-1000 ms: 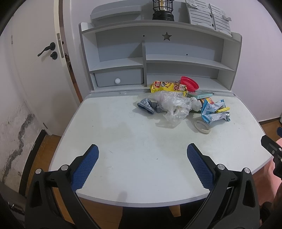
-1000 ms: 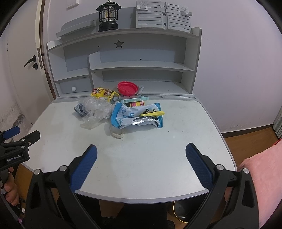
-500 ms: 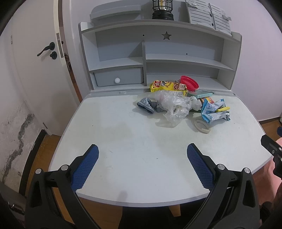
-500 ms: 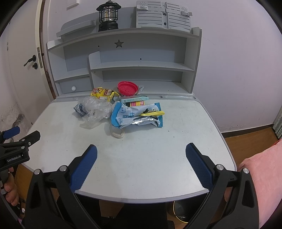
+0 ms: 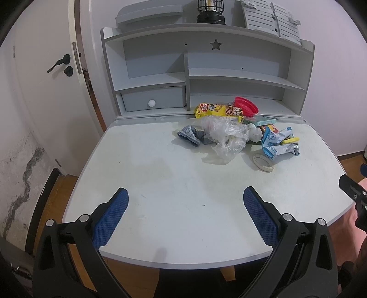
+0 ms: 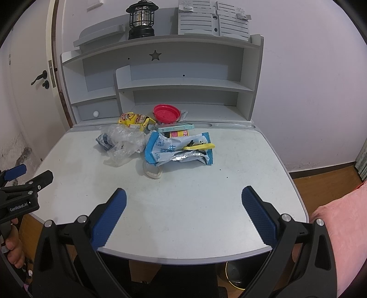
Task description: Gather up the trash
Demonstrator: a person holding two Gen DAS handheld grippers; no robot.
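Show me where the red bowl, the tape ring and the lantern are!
red bowl (image 6: 165, 113), right wrist view, inside of the bowl
tape ring (image 5: 263, 162), left wrist view, near rim
lantern (image 6: 141, 19), right wrist view, glass cage

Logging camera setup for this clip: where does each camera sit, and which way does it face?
Left wrist: on the left claw, open at the desk's near-left edge, facing the hutch; the right claw's tip shows at right.
Right wrist: on the right claw, open at the near-right edge, facing the hutch; the left claw and a hand show at left.
Shared: clear plastic bag, blue wrapper, tape roll, red lid.
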